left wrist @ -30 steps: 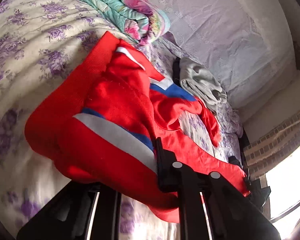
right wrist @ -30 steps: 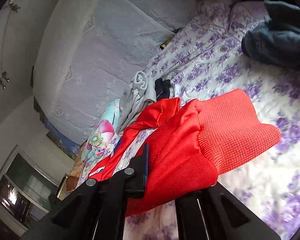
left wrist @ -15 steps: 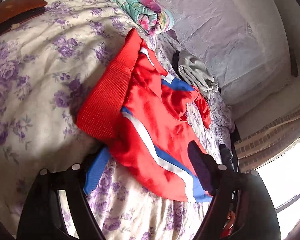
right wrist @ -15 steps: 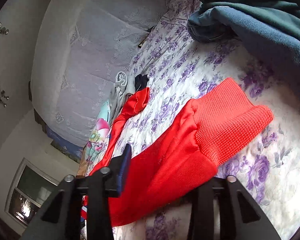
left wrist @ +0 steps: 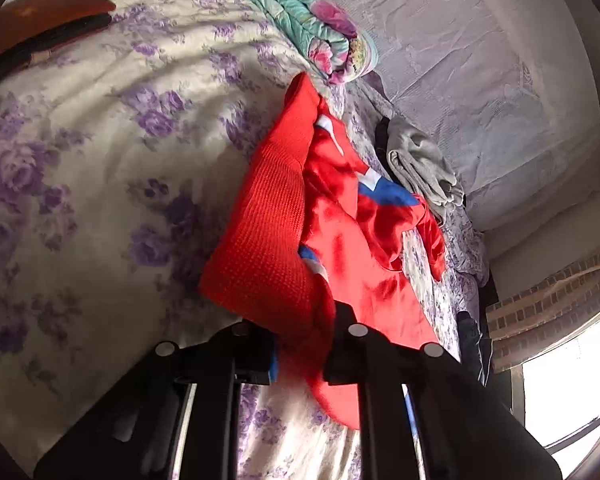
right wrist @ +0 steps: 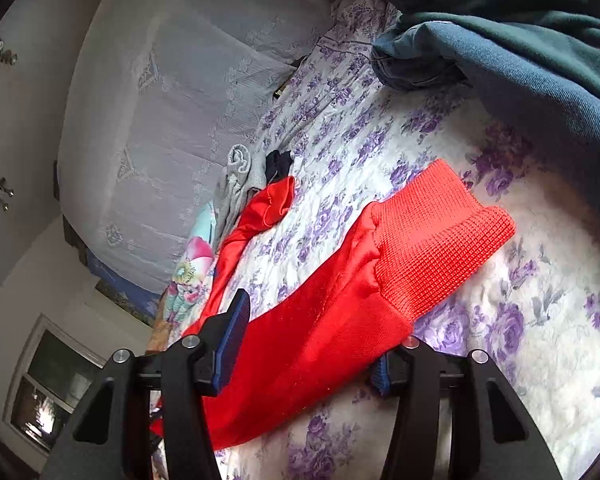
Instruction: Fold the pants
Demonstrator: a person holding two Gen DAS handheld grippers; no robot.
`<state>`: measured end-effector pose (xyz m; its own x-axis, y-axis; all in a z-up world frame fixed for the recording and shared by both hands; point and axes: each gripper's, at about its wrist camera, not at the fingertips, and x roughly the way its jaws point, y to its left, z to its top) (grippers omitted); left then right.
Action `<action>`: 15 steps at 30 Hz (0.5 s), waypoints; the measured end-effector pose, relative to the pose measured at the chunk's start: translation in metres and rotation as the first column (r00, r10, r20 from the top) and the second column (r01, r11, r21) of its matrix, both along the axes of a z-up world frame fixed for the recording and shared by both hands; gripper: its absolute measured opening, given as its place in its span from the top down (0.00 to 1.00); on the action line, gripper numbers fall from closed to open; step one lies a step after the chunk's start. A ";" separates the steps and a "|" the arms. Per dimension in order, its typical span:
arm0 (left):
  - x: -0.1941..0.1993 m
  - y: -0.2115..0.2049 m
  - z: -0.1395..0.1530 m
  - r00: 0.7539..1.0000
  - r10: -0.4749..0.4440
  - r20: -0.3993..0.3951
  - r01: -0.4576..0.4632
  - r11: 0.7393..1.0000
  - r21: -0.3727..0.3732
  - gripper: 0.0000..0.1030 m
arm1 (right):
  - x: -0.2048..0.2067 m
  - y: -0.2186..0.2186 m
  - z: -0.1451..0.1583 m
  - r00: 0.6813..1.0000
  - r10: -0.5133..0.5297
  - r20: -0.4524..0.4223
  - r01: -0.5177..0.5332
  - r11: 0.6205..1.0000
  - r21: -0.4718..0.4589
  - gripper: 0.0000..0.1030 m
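The red pants point(left wrist: 340, 240) with blue and white side stripes lie on the floral bedsheet point(left wrist: 100, 200). In the left wrist view my left gripper point(left wrist: 300, 348) is shut on the pants at the ribbed waistband end point(left wrist: 268, 248). In the right wrist view a red leg with a ribbed cuff point(right wrist: 432, 240) lies between the spread fingers of my right gripper point(right wrist: 304, 356), which is open around it. The other leg's end point(right wrist: 276, 200) lies farther up the bed.
A folded floral quilt point(left wrist: 308, 28) and a grey garment point(left wrist: 420, 164) lie near the padded headboard point(left wrist: 480, 80). Dark teal and blue clothes point(right wrist: 520, 40) are piled at the right. A wooden edge point(left wrist: 40, 12) shows at the far left. A window point(left wrist: 572, 380) is at the right.
My left gripper went from open over the pants to shut on the waistband end. My right gripper stayed open, with the leg lying flatter on the bed.
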<state>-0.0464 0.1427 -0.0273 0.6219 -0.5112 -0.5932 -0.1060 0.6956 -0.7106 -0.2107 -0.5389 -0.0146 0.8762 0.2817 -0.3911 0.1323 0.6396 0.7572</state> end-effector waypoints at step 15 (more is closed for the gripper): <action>-0.038 0.048 0.027 0.997 0.048 0.064 -0.062 0.968 0.241 0.49 | -0.026 0.041 0.000 0.987 0.090 -0.131 -0.105 0.989 -0.105 0.74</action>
